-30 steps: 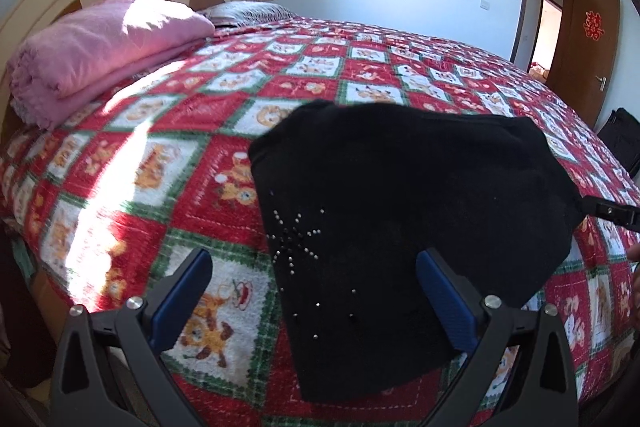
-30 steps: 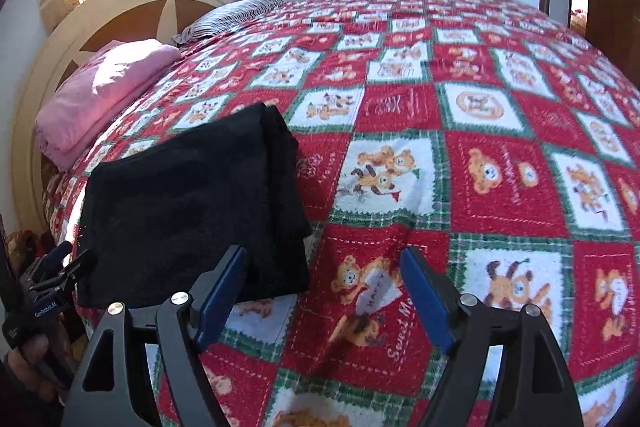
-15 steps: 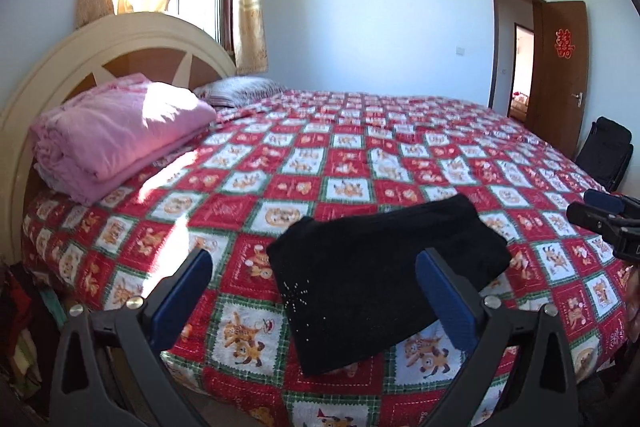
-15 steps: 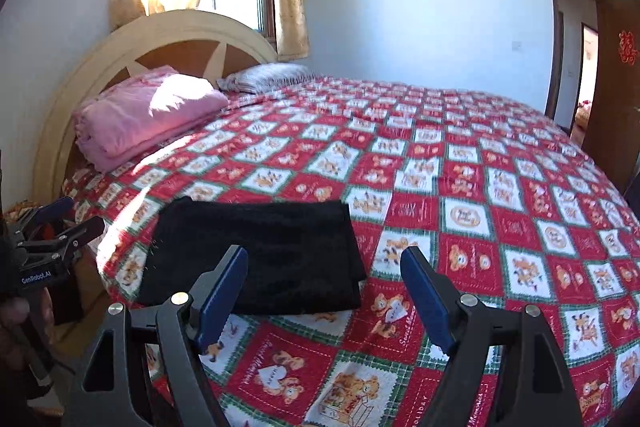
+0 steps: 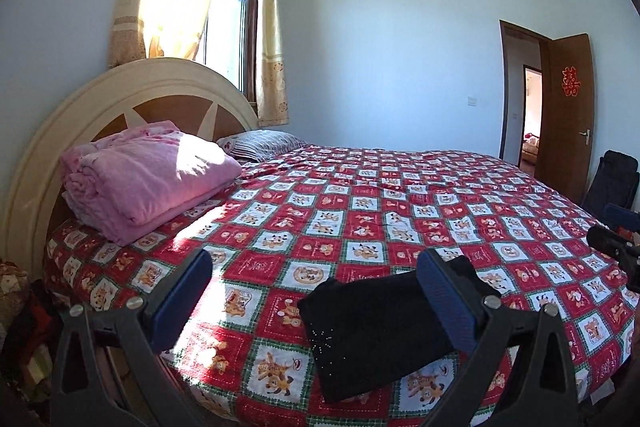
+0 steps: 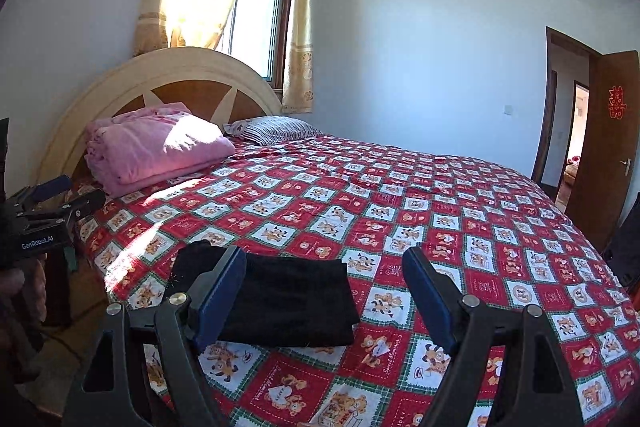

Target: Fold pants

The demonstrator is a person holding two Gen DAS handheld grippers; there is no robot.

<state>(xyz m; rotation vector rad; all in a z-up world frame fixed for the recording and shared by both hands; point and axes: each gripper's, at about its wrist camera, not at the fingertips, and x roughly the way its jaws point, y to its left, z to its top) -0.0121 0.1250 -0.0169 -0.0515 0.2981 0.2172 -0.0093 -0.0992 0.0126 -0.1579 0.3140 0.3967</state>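
Lying folded near the bed's near edge, the black pants (image 5: 384,327) run long axis left to right — ahead of both the left gripper (image 5: 316,303) and right gripper (image 6: 324,301), each spread wide, holding nothing, neither clearly nearer.

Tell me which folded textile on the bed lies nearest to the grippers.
The black pants, folded flat near the bed's front edge, just beyond both open grippers. The pink blanket and striped pillow lie far back at the headboard.

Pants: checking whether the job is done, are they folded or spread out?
Folded: the pants lie as a compact black rectangle on the bed, no legs spread, both claws off them.
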